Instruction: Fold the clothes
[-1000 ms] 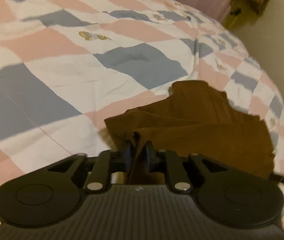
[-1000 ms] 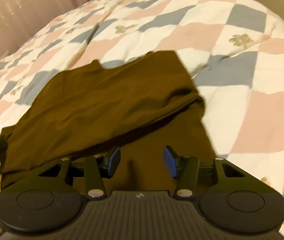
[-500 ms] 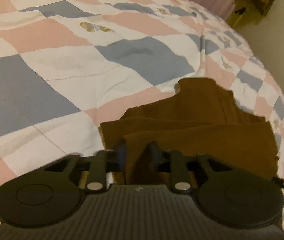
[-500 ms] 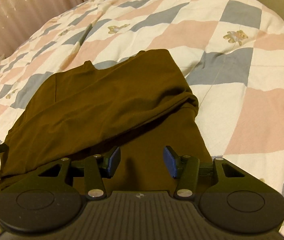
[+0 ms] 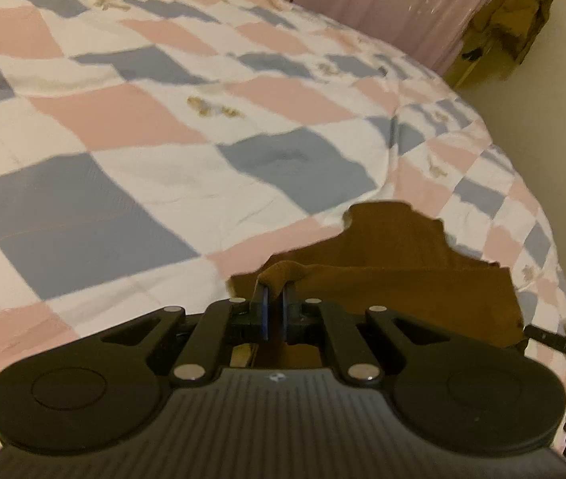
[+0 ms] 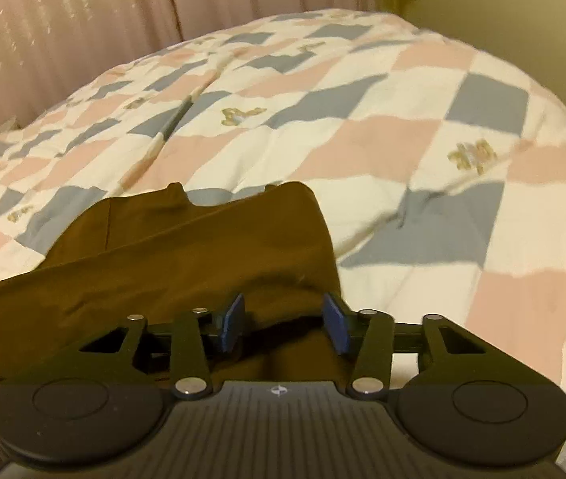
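A dark brown garment lies partly folded on a checked quilt. In the left wrist view my left gripper is shut on the garment's near left edge, and a small bunch of cloth rises just above the fingertips. In the right wrist view the same brown garment spreads to the left, with its right edge folded over. My right gripper has its jaws closing around that fold. Cloth lies between the blue pads, which still stand apart from it.
The quilt of pink, grey-blue and white squares covers the whole bed. A pink curtain hangs behind the bed. An olive cloth heap sits by the wall at the far right. The bed drops off to the right.
My left jaws shut on the garment's edge and lifted it slightly, pulling the cloth up. My right jaws narrowed around the fold, and both views shifted forward over the bed.
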{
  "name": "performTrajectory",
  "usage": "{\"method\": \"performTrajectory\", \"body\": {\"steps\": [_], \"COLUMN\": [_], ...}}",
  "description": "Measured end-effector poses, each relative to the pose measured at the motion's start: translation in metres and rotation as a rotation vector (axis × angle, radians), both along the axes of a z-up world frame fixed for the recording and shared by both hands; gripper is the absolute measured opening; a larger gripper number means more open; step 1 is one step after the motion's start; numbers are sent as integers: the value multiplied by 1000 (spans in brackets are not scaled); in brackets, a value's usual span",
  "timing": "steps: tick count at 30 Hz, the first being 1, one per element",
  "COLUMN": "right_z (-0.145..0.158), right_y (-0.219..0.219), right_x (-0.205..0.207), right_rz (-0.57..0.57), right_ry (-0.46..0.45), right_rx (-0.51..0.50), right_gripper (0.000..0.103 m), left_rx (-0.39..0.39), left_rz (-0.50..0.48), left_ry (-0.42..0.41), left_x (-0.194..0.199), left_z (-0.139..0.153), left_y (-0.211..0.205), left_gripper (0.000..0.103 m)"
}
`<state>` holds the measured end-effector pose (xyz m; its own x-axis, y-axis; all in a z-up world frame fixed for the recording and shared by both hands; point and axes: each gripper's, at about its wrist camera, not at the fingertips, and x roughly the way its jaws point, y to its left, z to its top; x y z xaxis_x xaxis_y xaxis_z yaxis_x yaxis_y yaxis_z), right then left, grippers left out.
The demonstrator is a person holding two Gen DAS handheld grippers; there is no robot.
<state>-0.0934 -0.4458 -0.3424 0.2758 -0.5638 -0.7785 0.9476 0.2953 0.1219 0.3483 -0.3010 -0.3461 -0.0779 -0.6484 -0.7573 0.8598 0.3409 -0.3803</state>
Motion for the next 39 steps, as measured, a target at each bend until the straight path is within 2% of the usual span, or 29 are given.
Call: {"method": "performTrajectory", "body": {"steps": [2, 4, 8, 14, 15, 16, 17, 21, 24, 25, 27, 30, 32, 35, 36, 39], "right_z": [-2, -3, -6, -30, -34, -36, -39, -42, -64, -68, -70, -59, -50, -34, -30, -19], "right_y": [-5, -6, 4, 23, 25, 26, 27, 44, 45, 44, 41, 40, 41, 44, 44, 44], "right_x": [4, 5, 3, 19, 22, 24, 26, 20, 14, 15, 18, 20, 18, 14, 14, 16], "right_rz": [18, 26, 98, 390, 433, 471, 508, 567, 592, 596, 586, 544, 518, 481, 468, 429], "right_ry": [18, 50, 197, 491, 523, 540, 557, 668, 777, 788, 786, 725, 689, 626, 596, 514], "right_rx": [0, -4, -61, -182, -204, -217, -230, -358, -313, -294, -271, -257, -241, -222, -218, -205], "right_gripper": [31, 31, 32, 32, 29, 17, 1, 0, 1, 1, 23, 39, 42, 42, 42, 42], "left_rx": [-6, -10, -9, -12, -8, -3, 1, 36, 90, 107, 134, 150, 136, 113, 111, 125], "left_rz": [3, 9, 14, 0, 0, 0, -1, 7, 6, 7, 19, 72, 115, 151, 164, 232], "left_ry": [0, 10, 29, 61, 66, 70, 74, 142, 169, 165, 163, 166, 189, 220, 237, 350], "left_x": [2, 6, 13, 20, 21, 22, 22, 30, 31, 30, 30, 35, 40, 43, 43, 36], "left_z": [1, 3, 9, 20, 20, 20, 20, 13, -1, -6, -20, -31, -32, -28, -28, -37], "left_y": [1, 4, 7, 3, 1, 0, -1, -1, -2, -2, 1, 8, 16, 30, 35, 51], "left_gripper": [4, 4, 4, 4, 4, 4, 4, 4, 4, 5, 7, 11, 21, 22, 25, 30]}}
